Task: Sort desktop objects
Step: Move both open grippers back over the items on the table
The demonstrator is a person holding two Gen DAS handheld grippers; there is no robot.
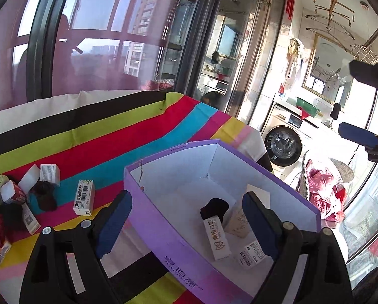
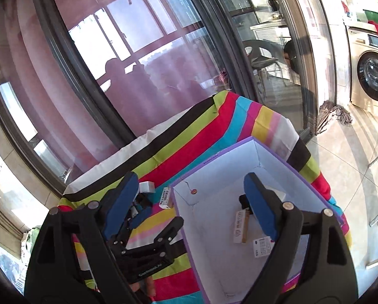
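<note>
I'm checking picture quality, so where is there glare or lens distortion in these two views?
Left wrist view: sunlight blows out the area around the washing machine, and the window frame bows from the fisheye. Right wrist view: floor tiles glare; the glass shows reflections.

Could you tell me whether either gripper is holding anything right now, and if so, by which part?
Nothing is held. The left gripper and the right gripper both stand open and empty above the purple box.

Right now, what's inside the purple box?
Inside the purple box: a long white carton, a dark cloth lump, a beige packet, a labelled white packet. Gripper fingers hide some floor.
</note>
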